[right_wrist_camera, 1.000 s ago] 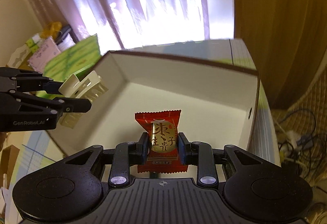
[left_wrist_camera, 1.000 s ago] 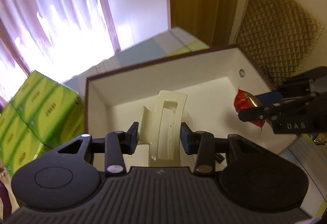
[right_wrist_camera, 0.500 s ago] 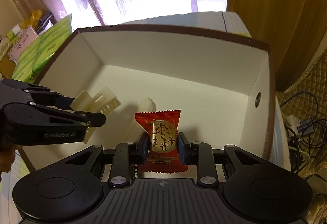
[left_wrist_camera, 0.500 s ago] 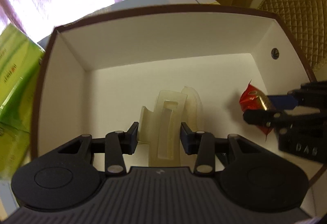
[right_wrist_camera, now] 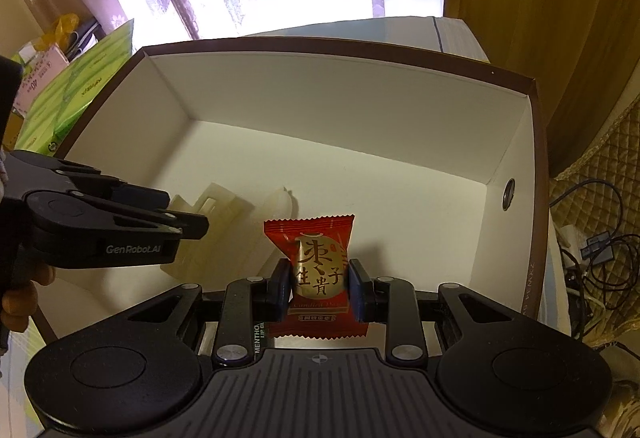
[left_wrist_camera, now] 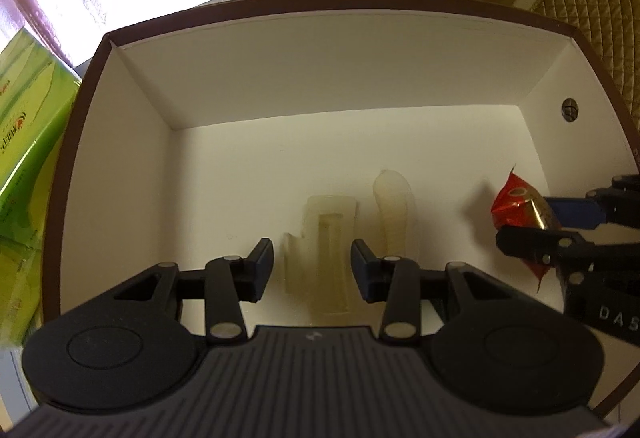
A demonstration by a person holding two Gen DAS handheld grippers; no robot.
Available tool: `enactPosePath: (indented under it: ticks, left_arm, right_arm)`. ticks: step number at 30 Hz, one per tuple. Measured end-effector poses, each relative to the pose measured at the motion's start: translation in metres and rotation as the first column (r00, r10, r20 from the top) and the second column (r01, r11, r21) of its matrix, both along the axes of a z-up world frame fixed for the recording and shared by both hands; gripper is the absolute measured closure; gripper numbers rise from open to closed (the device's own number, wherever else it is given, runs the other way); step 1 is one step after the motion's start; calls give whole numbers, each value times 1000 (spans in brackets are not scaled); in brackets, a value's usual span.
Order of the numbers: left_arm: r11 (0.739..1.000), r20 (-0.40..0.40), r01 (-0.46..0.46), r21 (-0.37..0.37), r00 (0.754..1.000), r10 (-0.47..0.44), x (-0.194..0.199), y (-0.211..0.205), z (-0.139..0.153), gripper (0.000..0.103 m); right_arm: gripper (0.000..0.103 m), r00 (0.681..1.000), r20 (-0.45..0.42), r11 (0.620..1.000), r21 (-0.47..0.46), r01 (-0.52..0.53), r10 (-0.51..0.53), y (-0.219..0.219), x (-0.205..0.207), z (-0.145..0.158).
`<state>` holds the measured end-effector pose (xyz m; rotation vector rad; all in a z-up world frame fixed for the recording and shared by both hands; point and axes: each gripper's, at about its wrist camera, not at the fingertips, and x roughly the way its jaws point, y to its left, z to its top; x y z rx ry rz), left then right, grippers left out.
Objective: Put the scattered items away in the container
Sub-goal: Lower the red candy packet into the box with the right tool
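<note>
1. Both of your claws point steeply down into an open white box with a brown rim (left_wrist_camera: 288, 4), the container for this tidy-up.

2. Your left claw (left_wrist_camera: 312, 262) is clamped on a cream plastic clip (left_wrist_camera: 330, 250). Its pads press the clip's two long sides. The clip's long axis runs straight away from the claw, toward the far wall of the box, and its far end sits low over the white floor. From these views you cannot tell whether it touches the floor.

3. Just to the right of the clip, a second pale, rounded piece (left_wrist_camera: 394, 216) already lies on the box floor, its long axis also pointing at the far wall.

4. Your right claw (right_wrist_camera: 319, 280) is pinched on a red candy packet (right_wrist_camera: 316, 266) with gold lettering, held upright and facing the camera. It hangs inside the box, on the right half, near the side wall with a small round hole.

5. The two claws are near each other but apart, the pale piece lying between their loads.

6. Judgement: each load is already over the floor straight below its claw, so the coming move is probably just letting go.
</note>
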<state>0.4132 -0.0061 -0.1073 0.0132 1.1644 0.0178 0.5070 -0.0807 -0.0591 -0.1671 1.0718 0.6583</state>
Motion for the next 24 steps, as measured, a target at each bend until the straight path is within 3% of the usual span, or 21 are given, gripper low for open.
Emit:
enactPosePath:
  ticks: [10,14,15,16,17,19,24]
  left_arm:
    - [1000,25,21,17,999,-22,-6,-3,12,66]
    - [1000,25,15,17,1000,-15,-9,0,15,59]
    - [1000,28,15,21,999,-16,-10,0,16,57]
    - [1000,34,17,25,999,-17,-12,1,18,55]
    - [999,40,17,27,999,-18,-13,1,21,52]
    - [1000,53,18,23,998,-20,-17,2,25,47]
    - [998,83,40,39,996,-43,-25,0,38,40]
  right_arm:
    - [71,1000,30,1000,-14,-2,3,4,0,1]
    - [70,991,126,998,-38,-42,46,10,-7,8]
    - [63,987,151,997,-52,-49,56,12,-9,10]
    - [47,984,167,997,-59,-57,66,14,-11,11]
    - [3,980,189,997,-56,-53,63,14,-13,13]
    - [0,964,259,998,-21,-59,63,11,-20,18]
    - [0,960,259,994,-30,-103,107,13,-27,23]
